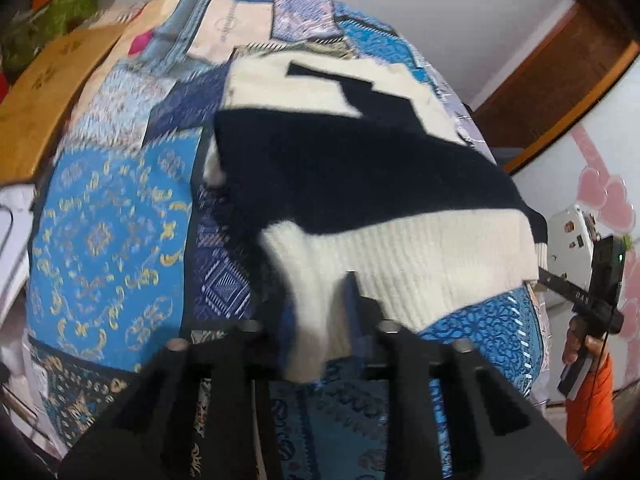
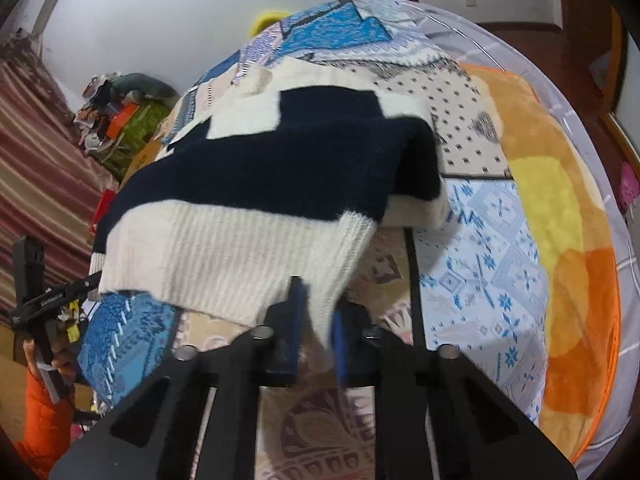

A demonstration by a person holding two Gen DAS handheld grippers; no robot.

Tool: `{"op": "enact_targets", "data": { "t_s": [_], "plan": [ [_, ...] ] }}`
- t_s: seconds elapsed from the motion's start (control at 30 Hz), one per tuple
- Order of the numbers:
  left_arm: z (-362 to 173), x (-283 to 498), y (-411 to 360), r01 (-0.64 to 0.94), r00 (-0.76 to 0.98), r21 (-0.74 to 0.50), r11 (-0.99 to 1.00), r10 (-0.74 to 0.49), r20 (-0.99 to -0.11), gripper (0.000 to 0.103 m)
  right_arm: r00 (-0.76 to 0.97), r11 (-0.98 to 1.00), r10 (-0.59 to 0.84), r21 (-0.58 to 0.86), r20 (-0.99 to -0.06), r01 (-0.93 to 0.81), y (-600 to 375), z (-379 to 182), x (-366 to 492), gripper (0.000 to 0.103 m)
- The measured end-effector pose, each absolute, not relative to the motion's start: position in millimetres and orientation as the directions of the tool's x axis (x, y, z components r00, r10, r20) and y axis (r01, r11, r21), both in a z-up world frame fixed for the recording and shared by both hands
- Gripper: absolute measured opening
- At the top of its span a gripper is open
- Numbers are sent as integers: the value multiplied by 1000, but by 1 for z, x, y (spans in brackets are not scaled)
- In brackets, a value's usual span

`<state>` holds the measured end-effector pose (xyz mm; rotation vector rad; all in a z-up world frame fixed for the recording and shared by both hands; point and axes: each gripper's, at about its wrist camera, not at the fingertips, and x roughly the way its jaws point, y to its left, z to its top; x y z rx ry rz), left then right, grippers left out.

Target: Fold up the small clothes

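Left gripper (image 1: 316,320) is clamped on the near left corner of the sweater's (image 1: 360,168) cream ribbed hem, cloth bunched between its blue pads. Right gripper (image 2: 316,320) has the opposite hem corner pinched tight the same way, cream knit squeezed between the pads. So both claws are grasping the same garment, one at each end of the hem.

The navy and cream sweater (image 2: 280,168) lies spread across the bed, hem toward the cameras, navy band behind it, cream blocks at the far end. Under it is a patchwork quilt (image 1: 112,216) in blues, gold scrollwork and pale prints. On the right side an orange and yellow fleece blanket (image 2: 560,240) runs along the quilt's edge.

Round the room: pale wall (image 1: 440,20) behind the bed, dark wooden trim (image 1: 560,92) to the right, pink heart stickers (image 1: 608,200) on a surface there. The right wrist view shows striped curtains (image 2: 40,160) and a heap of clutter (image 2: 120,112) in the corner. An orange sleeve (image 1: 592,408) shows at the edge, a hand (image 1: 576,344) on the other gripper's handle.
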<state>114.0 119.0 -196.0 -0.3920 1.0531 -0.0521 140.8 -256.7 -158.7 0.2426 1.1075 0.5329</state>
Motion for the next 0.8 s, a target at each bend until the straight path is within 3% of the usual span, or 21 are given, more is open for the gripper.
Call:
{"op": "enact_targets", "data": {
  "t_s": [0.43,0.8],
  "plan": [
    [-126,153,128,-111,650,-263,958,-130,-749,8,527,869,487,325,-696,-373,-248,-97,181,7],
    [-111,221,144,-150,671,-207,967,-54,-739,8,574,894,439,274,-691,-354,-240,-82,242,7]
  ]
}}
